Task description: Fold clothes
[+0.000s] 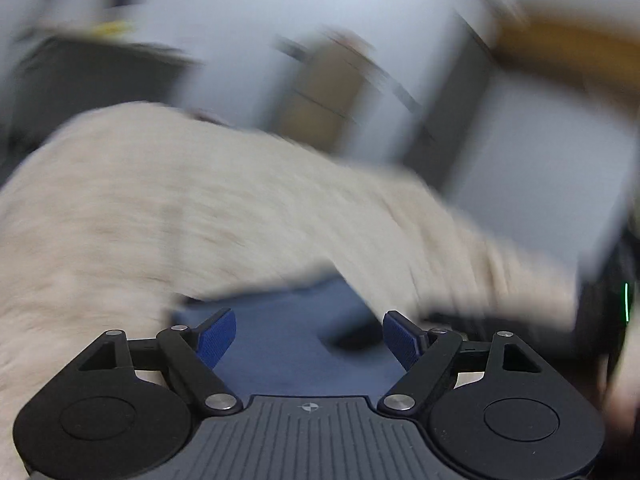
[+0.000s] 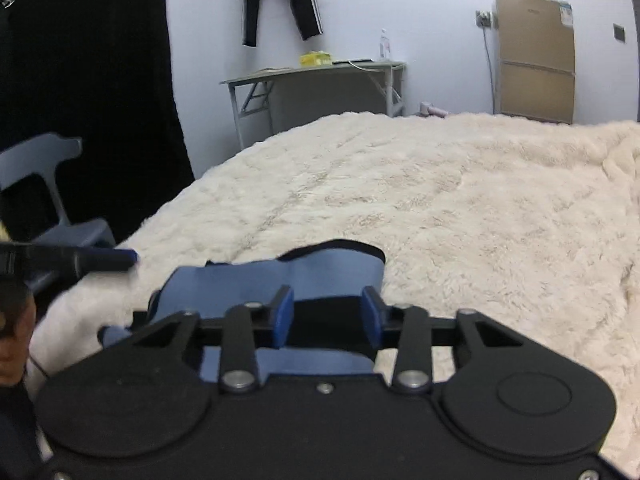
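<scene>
Over the blue garment [image 2: 280, 276], both grippers' jaws apart (left [image 1: 309, 340] wide, right [image 2: 327, 316] narrower), gripping nothing.

A bedroom: fluffy cream bedspread [image 2: 440, 208], folding desk [image 2: 320, 80], small fridge [image 2: 534, 58].

- Blanket [image 2: 440, 208]: cream, long shaggy pile, matt, plush
- Blue cloth [image 2: 280, 280]: smooth thin fabric, matt, dark inner face at its upper edge
- Right gripper [image 2: 328, 320]: matt black plastic body and links, bright metal pivot pins, blue pads
- Left gripper [image 1: 310, 340]: black plastic links, grey ribbed plate, finely textured blue pads, metal pins
- Chair [image 2: 44, 184]: smooth grey-blue plastic
- Fridge [image 2: 534, 56]: smooth, faintly glossy tan panels
- Desk [image 2: 316, 80]: flat grey top, painted metal legs
</scene>
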### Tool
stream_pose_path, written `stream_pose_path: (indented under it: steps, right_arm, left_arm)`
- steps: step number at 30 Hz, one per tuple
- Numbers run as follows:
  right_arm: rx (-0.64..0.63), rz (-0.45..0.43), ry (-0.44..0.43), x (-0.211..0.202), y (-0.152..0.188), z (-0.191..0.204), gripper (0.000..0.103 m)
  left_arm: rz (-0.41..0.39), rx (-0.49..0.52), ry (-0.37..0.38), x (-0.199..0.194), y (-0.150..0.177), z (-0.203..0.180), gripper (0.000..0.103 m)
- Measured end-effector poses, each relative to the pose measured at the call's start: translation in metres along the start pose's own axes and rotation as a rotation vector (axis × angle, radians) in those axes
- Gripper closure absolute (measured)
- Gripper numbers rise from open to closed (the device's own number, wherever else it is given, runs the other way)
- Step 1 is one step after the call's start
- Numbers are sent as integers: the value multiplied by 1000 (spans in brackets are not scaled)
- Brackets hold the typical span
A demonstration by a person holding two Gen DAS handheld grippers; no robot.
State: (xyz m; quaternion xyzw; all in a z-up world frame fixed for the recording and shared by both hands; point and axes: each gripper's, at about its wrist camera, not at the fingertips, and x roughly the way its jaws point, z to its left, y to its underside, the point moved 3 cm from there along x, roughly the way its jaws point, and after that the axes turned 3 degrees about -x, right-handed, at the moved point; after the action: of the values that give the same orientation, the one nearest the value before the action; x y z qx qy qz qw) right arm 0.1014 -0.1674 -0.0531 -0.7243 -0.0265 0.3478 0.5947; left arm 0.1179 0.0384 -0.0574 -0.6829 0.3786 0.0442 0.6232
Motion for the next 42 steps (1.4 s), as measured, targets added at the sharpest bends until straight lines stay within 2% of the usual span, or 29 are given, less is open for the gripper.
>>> stream_pose_path:
  steps: [1,2,3,5,7,9,10,11,12,14,15,16,17,18,19,21,22,23,25,26,27,28,29,32,35,37,39,42]
  right_arm:
    - [-71,32,-23,3,12,14,77]
    - [-135,74,-37,6,23,27,81]
    - [-195,117,-49,8,38,40,85]
    - [-243,154,-75,-1,57,51,85]
    - [-233,171,-99,-10,59,52,85]
    - [-167,138,-107,-22,47,39,83]
    - [-129,116,-109,-29,40,31,82]
    - [-91,94,-111,-37,34,23,81]
    - [-65,83,-94,-39,30,15,81]
    - [-31,76,-32,-35,26,-1,80]
    - [-48,113,-26,-31,32,-3,82]
    - [-89,178,-36,-25,44,-1,83]
    - [-130,243,-47,-20,56,1,83]
    - [-145,256,-52,-17,56,2,84]
    - [-143,232,-51,-17,45,2,87]
    - [-139,183,-51,-16,25,2,89]
    - [-136,159,-51,-15,15,2,87]
    - [-134,134,-50,-15,5,2,85]
    - [-129,85,-50,-15,-15,3,81]
    - [-127,61,-49,-14,-25,3,76]
    - [-125,36,-49,-14,-35,3,60]
    - [-109,30,-61,-4,-45,1,51]
    - [-70,36,-71,13,-52,-5,51]
    - [98,83,-64,53,-52,-34,47]
    - [225,138,-136,76,-34,-61,47]
    - [273,154,-175,87,-20,-72,45]
    - [321,155,-195,92,-11,-80,44]
    - [466,148,-261,106,-3,-94,44]
  left_arm:
    - [59,96,-15,9,5,-14,38]
    - [153,144,-57,22,13,-17,45]
    - [219,142,-67,28,19,-14,45]
    - [238,91,-65,28,19,-4,45]
    - [210,-13,-30,18,15,9,45]
    - [71,-252,125,-6,6,35,45]
    - [41,-310,153,-10,4,41,45]
    - [-18,-456,203,-16,4,57,43]
    - [-21,-496,197,-14,6,62,42]
    - [82,-494,133,4,18,67,39]
    - [133,-492,101,12,23,69,42]
    - [161,-491,81,17,26,72,52]
    - [187,-491,63,22,30,75,57]
    - [186,-511,65,21,31,79,57]
    - [184,-530,65,20,32,83,58]
    - [156,-547,-19,7,33,88,57]
    - [141,-549,-30,2,33,87,57]
    - [57,-578,13,-12,31,87,55]
    - [-11,-615,62,-22,28,89,51]
    - [-34,-617,29,-27,29,91,47]
    - [-29,-613,-12,-28,30,92,46]
    - [-29,-618,-23,-29,31,93,46]
    - [-32,-650,-44,-31,35,99,46]
    - [-104,-785,-9,-46,45,118,41]
    - [-153,-846,30,-52,46,133,32]
    - [-159,-840,50,-51,44,131,29]
    - [-136,-791,45,-48,40,124,25]
    - [-98,-729,36,-42,36,114,25]
